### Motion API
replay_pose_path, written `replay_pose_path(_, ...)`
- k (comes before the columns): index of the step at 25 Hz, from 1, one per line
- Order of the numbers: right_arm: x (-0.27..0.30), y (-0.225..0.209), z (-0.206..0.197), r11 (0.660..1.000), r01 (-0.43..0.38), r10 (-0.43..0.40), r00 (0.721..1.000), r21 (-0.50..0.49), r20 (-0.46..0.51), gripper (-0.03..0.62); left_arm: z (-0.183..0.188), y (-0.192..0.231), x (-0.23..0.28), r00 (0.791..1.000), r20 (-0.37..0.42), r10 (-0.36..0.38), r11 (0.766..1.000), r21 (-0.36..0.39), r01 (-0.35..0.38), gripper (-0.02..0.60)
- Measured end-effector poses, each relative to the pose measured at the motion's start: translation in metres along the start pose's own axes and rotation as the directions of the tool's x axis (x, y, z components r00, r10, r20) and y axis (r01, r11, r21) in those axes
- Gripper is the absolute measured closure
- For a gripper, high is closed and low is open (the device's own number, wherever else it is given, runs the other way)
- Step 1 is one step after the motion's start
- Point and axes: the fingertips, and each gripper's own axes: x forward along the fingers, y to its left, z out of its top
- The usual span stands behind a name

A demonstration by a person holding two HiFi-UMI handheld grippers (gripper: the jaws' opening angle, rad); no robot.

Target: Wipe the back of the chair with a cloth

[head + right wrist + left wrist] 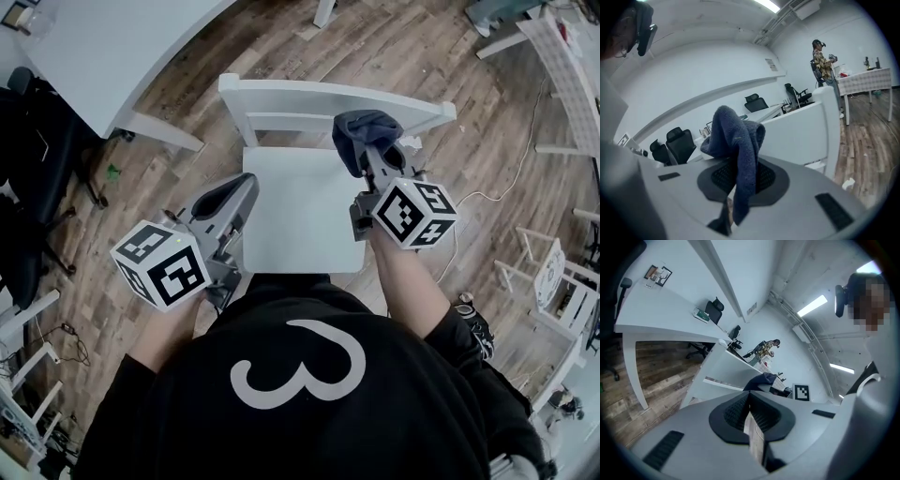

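A white wooden chair (300,225) stands in front of me, its backrest (309,101) at the far side. My right gripper (368,161) is shut on a dark blue cloth (362,136), which hangs bunched over the seat's far right corner, just in front of the backrest's right part. In the right gripper view the cloth (738,150) droops between the pads, with the backrest (797,136) behind it. My left gripper (242,186) is shut with nothing in it, held at the seat's left edge. Its view shows the backrest (719,369) and the cloth (759,380) beyond.
A white desk (112,56) stands at the far left with a black office chair (37,159) beside it. White chairs and a frame (562,281) stand at the right. A white cable (487,197) runs over the wooden floor. A person (822,63) stands far off.
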Motion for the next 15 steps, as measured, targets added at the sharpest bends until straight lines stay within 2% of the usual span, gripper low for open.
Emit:
replay_pose_path(9, 0.057, 0.090, -0.045, 0.980, -0.186, 0.177, 0.976, -0.066, -0.124, 0.542, 0.005, 0.031, -0.033, 0.998, 0.043, 0.052, 0.998, -0.037, -0.051, 0.568)
replay_pose_path(15, 0.085, 0.120, -0.064, 0.971, -0.225, 0.208, 0.963, -0.087, -0.170, 0.542, 0.005, 0.048, -0.054, 0.994, 0.062, 0.093, 0.994, -0.060, -0.089, 0.568)
